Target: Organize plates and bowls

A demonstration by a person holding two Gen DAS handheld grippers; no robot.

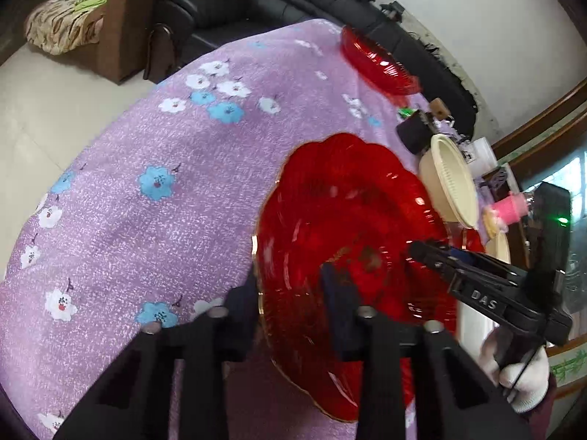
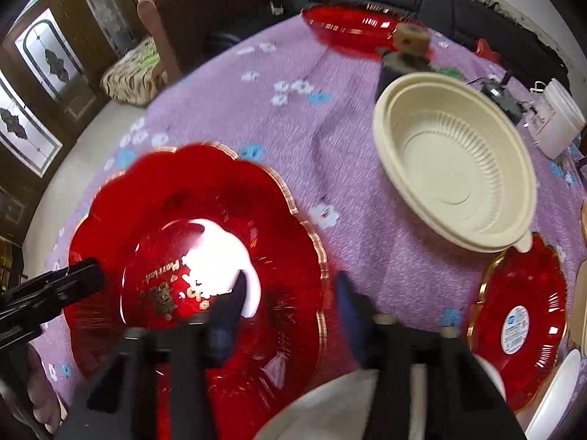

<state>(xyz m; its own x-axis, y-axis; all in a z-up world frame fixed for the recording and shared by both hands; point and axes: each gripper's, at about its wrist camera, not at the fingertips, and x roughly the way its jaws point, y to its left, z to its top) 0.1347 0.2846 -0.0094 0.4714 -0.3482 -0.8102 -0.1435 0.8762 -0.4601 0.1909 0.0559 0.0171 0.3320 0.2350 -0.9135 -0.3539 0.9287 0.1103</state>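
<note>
A large red scalloped plate (image 1: 330,212) (image 2: 190,198) with a gold rim lies on the purple flowered tablecloth (image 1: 146,139). My left gripper (image 1: 290,286) straddles its left rim, one finger outside against the edge and one on the inner slope, pinching it. At the opposite rim my right gripper (image 2: 286,289) has one finger inside the plate and one just outside, with a sliver of gap at the edge. Each gripper also shows in the other's view: the right gripper (image 1: 418,249) and the left gripper (image 2: 91,271). Nested cream bowls (image 2: 455,168) (image 1: 451,179) sit beyond.
A second red plate (image 2: 352,25) (image 1: 374,62) lies at the far table edge by a tape roll (image 2: 409,36). A smaller red plate with a sticker (image 2: 521,315), a white dish (image 2: 554,403) and a white tub (image 2: 557,117) crowd the right side. A pink cup (image 1: 506,209) stands nearby.
</note>
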